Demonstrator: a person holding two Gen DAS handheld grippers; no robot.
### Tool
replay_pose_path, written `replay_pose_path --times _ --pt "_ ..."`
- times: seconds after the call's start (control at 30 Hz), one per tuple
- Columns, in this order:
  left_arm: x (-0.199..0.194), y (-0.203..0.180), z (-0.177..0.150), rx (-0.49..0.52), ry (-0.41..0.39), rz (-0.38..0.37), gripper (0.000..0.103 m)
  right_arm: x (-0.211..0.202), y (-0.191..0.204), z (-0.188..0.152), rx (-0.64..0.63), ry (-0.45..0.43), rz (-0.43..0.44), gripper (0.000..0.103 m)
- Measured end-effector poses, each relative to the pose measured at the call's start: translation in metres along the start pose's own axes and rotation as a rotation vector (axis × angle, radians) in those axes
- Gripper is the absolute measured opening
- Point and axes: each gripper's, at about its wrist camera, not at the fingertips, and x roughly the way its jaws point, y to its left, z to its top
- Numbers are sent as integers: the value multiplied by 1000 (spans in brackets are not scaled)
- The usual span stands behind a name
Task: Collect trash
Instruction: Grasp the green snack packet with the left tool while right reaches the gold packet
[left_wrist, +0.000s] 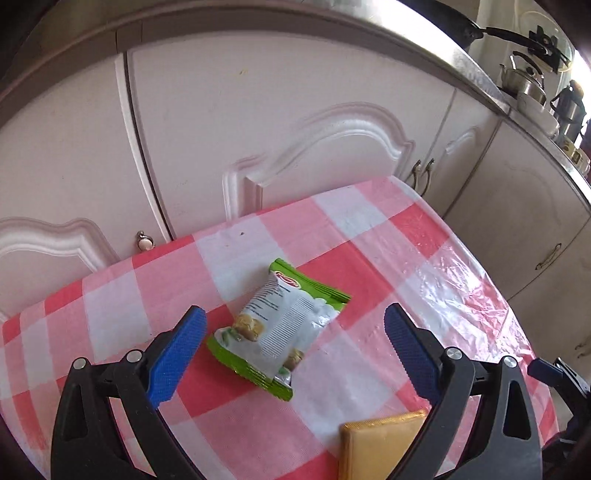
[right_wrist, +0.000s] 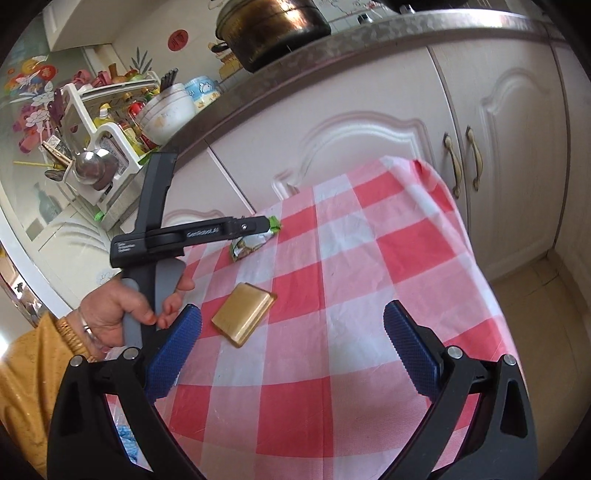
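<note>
Both tools wide; green wrapper btwn left tool tips.

A home kitchen: pale cabinets under a counter holding a pot, kettle and dish rack, beside a checked-cloth table.

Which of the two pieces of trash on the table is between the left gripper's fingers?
The green and white snack packet. It lies flat between the open fingers of the left gripper, while the gold wrapper sits nearer the camera, beside the right finger.
</note>
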Motion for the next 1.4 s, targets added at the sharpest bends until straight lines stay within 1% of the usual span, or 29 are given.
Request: replay_pose_path --times 0.07,0.13,0.17,0.2,0.23,0.3,0.37,0.47,0.6,0.73,0.83,0.93,1.1,1.17,1.2,1.3,1.4 --pt "6 1 2 4 5 6 95 2 -1 -1 12 17 -2 99" --pt "9 1 4 5 5 1 88 3 -4 -1 33 33 10 99" --pt "10 1 5 5 8 0 72 4 -4 -2 39 36 15 99" --pt "12 1 6 4 12 6 62 4 -6 -2 49 40 16 99" --pt "15 2 7 1 16 12 61 4 -7 -2 57 43 15 99" --pt "20 2 7 -7 28 11 55 4 -9 -1 72 43 20 99" --pt "20 1 6 -4 19 14 52 2 -13 -1 90 37 24 99" --pt "18 -1 2 -13 20 11 49 0 -14 -1 99 34 23 99" --pt "11 -11 -9 -4 47 4 48 -1 -15 1 101 25 11 99" --pt "-3 -32 -31 37 76 -7 48 -12 -21 3 120 -25 -13 99" --pt "-16 -49 -51 55 100 -21 48 -14 -26 5 130 -29 -19 99" --pt "-29 -68 -71 68 124 -16 48 -16 -26 6 123 -30 -21 99" --pt "-47 -85 -97 21 142 -28 48 -19 -25 4 110 -7 -32 99" --pt "-54 -91 -108 -9 143 -26 46 -19 -26 3 112 10 -38 99" --pt "-59 -91 -113 -43 139 -31 45 -18 -27 1 112 26 -48 99" --pt "-71 -89 -124 -111 105 -36 43 -16 -25 -4 101 65 -44 99" --pt "-89 -80 -137 -203 48 -33 43 -12 -14 -9 49 119 -35 99"
